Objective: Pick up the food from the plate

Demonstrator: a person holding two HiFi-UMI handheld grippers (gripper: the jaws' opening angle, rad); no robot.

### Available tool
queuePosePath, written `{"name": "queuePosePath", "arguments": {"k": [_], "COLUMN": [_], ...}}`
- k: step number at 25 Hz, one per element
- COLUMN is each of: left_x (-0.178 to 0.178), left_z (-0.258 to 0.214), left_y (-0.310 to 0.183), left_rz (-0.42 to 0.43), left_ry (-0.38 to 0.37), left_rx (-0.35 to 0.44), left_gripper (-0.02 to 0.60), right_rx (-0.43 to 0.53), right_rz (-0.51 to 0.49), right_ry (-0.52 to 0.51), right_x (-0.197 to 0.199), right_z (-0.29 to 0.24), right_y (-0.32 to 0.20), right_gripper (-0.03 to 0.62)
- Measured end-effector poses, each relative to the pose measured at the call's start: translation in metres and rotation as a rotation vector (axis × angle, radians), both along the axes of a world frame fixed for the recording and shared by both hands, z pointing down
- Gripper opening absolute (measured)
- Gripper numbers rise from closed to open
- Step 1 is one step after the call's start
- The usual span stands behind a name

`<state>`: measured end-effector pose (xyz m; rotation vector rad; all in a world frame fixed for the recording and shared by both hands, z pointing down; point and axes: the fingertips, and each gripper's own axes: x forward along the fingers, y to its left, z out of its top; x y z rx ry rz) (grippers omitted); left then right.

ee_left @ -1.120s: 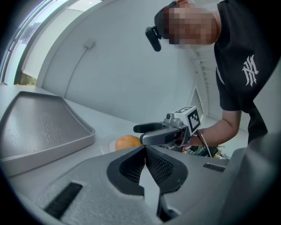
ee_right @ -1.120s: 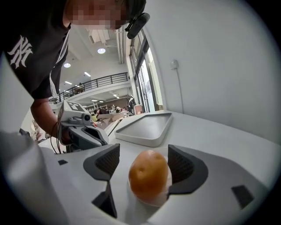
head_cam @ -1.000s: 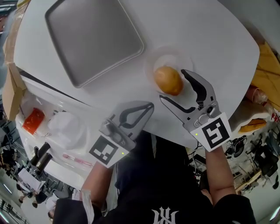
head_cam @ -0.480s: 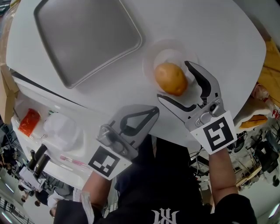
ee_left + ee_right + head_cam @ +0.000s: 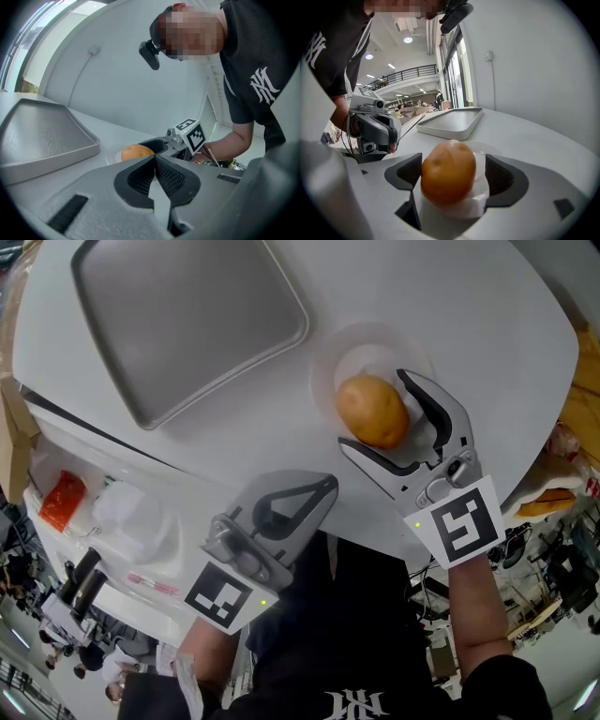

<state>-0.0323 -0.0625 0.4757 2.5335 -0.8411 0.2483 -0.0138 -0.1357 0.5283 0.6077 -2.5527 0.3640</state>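
A round golden-brown piece of food (image 5: 372,411) sits on a small clear plate (image 5: 328,371) on the white table (image 5: 469,324). My right gripper (image 5: 372,413) reaches around it with its jaws opening, one jaw on each side of the food. In the right gripper view the food (image 5: 449,171) fills the gap; the right pad stands clear of it, and the left pad is close beside it. My left gripper (image 5: 328,482) is shut with nothing in it and hovers near the table's front edge. From the left gripper view the food (image 5: 136,152) lies just beyond my shut fingertips.
A grey tray (image 5: 178,320) lies on the table to the left of the plate. Below the table's left edge is a white shelf with an orange packet (image 5: 66,498) and a plastic tub (image 5: 131,512). A wall stands behind the table.
The right gripper has moved forward so the food now lies between its jaws, which have spread wider. The left gripper has shifted slightly and stays shut.
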Motion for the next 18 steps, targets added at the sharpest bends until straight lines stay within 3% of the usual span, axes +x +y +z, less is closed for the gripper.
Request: {"name": "queuePosePath", "arguments": {"k": [18], "left_x": [0.0005], "left_z": [-0.0019], "left_y": [0.0020], "left_rz": [-0.001], "left_ry": [0.020], "left_rx": [-0.002], "left_gripper": [0.006], "right_rx": [0.027], "right_rz": [-0.004], "right_ry": [0.026], "right_x": [0.0024], "right_z": [0.0066], "right_y": [-0.0001], "right_gripper": [0.377]}}
